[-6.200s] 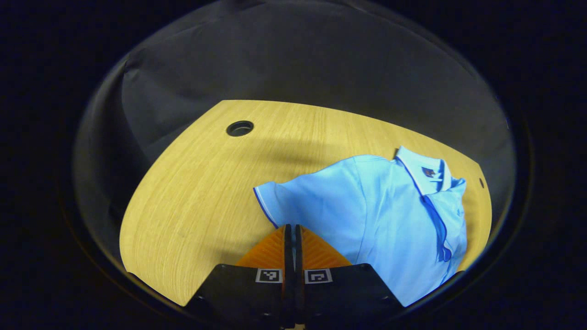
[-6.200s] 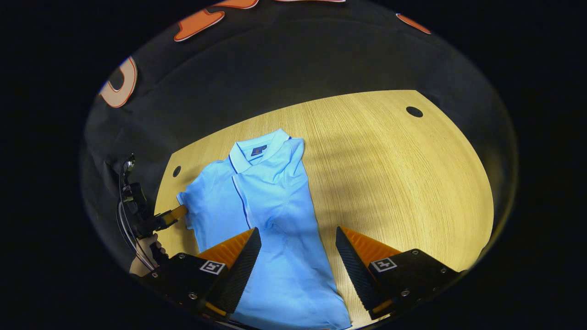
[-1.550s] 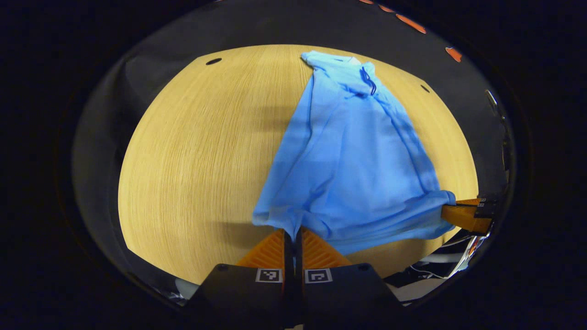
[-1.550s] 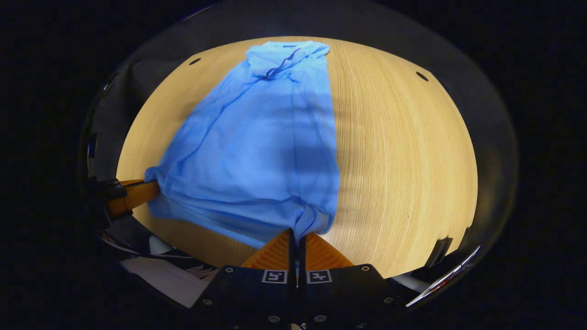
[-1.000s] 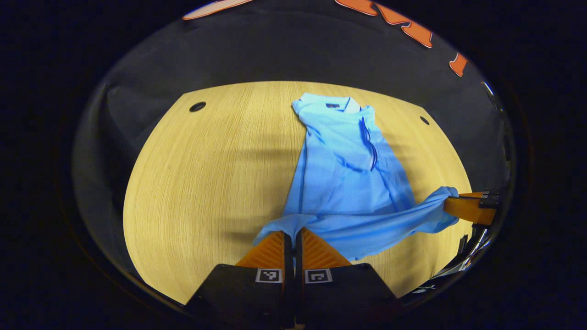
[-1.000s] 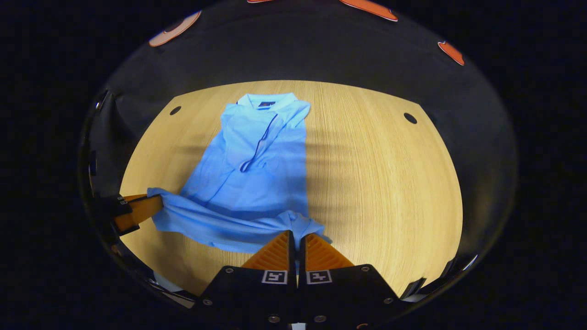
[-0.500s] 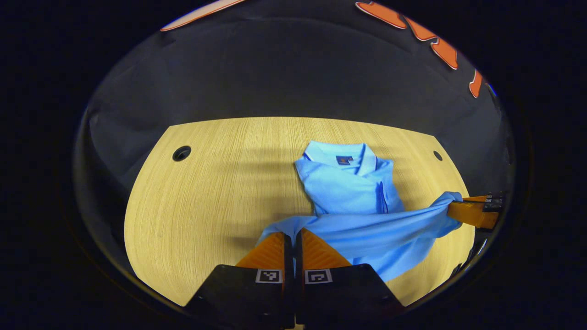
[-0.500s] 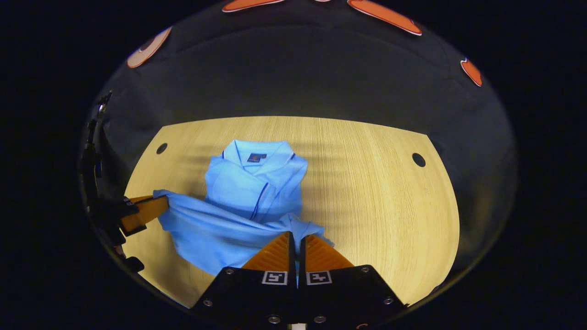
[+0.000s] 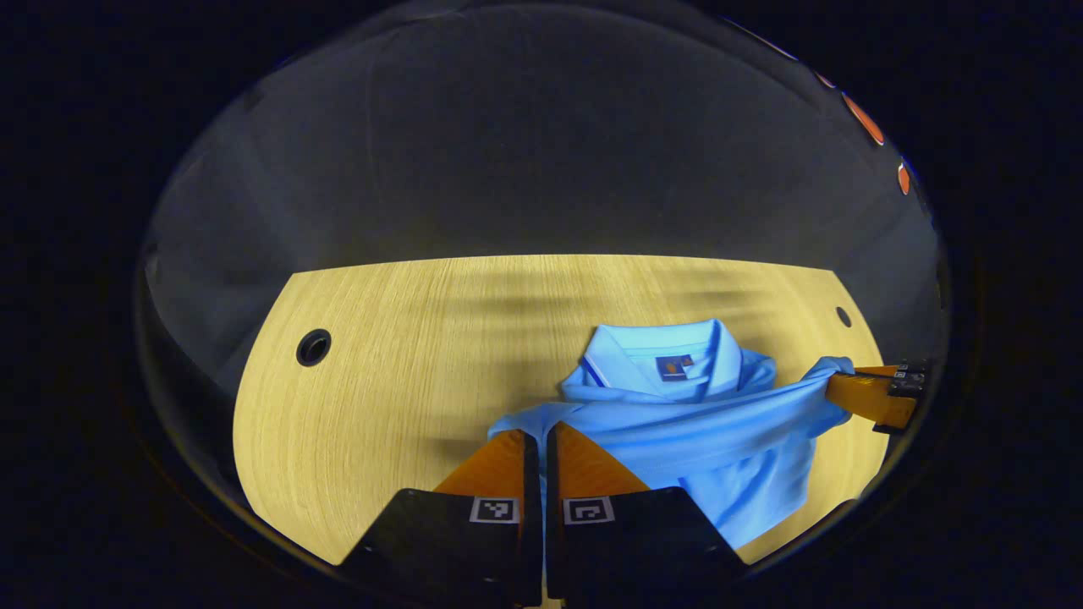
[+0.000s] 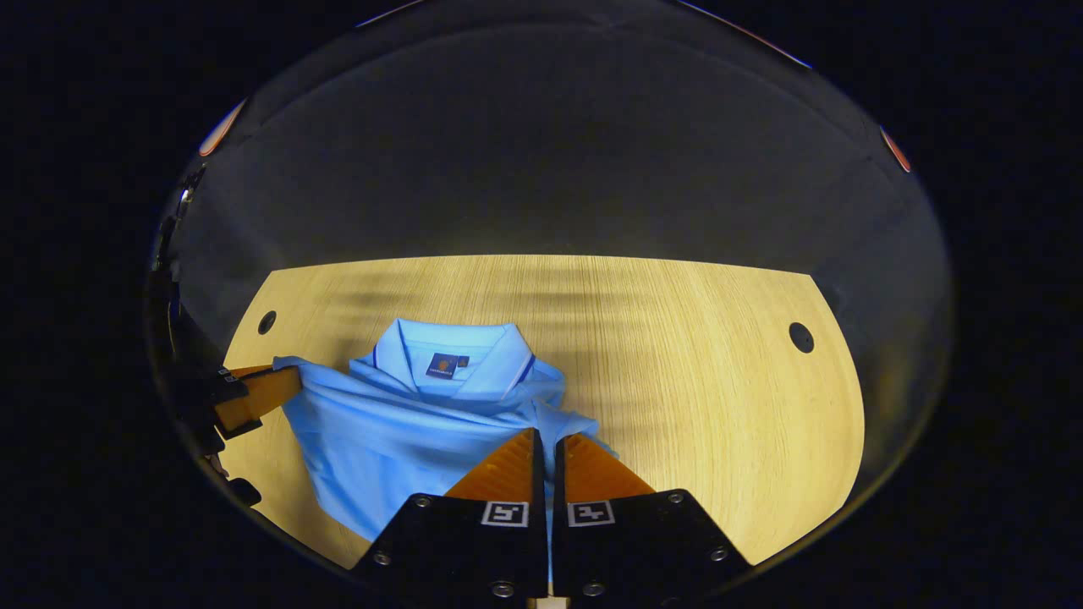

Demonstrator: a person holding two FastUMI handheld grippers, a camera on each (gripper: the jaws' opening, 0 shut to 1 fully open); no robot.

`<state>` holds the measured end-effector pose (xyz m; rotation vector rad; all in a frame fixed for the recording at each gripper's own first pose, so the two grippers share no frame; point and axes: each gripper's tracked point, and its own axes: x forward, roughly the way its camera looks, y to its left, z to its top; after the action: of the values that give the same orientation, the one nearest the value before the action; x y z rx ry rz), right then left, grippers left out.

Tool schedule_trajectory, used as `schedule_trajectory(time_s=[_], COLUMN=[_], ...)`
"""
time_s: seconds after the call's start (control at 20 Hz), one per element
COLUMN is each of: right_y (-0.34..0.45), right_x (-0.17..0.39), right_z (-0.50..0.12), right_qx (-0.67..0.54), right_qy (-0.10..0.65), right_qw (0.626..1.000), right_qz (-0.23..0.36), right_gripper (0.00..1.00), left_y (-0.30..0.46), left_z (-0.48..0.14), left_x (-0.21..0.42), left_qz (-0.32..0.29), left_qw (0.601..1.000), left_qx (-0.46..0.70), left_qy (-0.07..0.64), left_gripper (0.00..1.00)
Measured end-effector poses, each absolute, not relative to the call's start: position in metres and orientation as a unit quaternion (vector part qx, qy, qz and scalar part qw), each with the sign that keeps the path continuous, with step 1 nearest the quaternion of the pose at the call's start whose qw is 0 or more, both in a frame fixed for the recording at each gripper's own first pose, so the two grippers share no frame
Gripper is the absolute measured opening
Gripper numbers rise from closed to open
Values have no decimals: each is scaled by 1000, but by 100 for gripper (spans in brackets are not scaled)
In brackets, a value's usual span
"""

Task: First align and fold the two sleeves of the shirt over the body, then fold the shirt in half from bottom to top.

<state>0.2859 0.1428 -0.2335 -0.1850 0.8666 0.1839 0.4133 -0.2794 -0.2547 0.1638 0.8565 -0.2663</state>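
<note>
Left gripper view has the left gripper (image 9: pixel 540 433) with its jaws pressed together on a hem corner of the light-blue shirt (image 9: pixel 685 423), and the right gripper (image 9: pixel 854 391) at the right edge pinching the other corner. Right gripper view gives the mirror — the right gripper (image 10: pixel 547 436) clamped on its corner, the left one (image 10: pixel 266 391) at the left edge. Shirt lies on the wooden table (image 10: pixel 694 381), hem stretched across just below the collar (image 10: pixel 453 347) — cable holes (image 9: pixel 313 347) flank it.
</note>
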Motion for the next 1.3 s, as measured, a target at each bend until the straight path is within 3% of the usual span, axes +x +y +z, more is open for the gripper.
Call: schedule_trajectory(time_s=[0.05,0.1,0.2,0.3,0.35,0.45,0.5,0.95,1.1,1.3], right_y=[140,143,152,158,162,164,162,150,138,122], right_x=[286,286,281,273,267,257,253,175,135,95], right_z=[-235,-239,-234,-220,-211,-186,-175,-36,-1,11], right_qx=[-96,-102,-109,-97,-87,-79,-80,-31,-21,-22], right_qy=[418,414,403,390,386,366,352,205,150,132], right_qw=[900,901,904,910,912,920,926,970,980,981], right_qz=[77,80,93,100,104,113,114,124,132,144], right_gripper=[3,10,17,56,65,92,100,100,100,100], left_y=[-280,-280,-277,-271,-266,-252,-243,-213,-211,-209], left_z=[-255,-254,-247,-229,-217,-190,-171,-4,24,46], left_x=[415,414,411,406,404,401,398,322,282,230], left_qz=[-131,-129,-125,-118,-112,-98,-92,-86,-104,-88], left_qw=[898,900,904,913,919,934,941,982,984,991], left_qx=[79,76,61,41,36,37,40,26,24,25], left_qy=[412,409,404,389,377,342,322,168,143,95], left_gripper=[9,13,48,83,100,100,100,100,100,100])
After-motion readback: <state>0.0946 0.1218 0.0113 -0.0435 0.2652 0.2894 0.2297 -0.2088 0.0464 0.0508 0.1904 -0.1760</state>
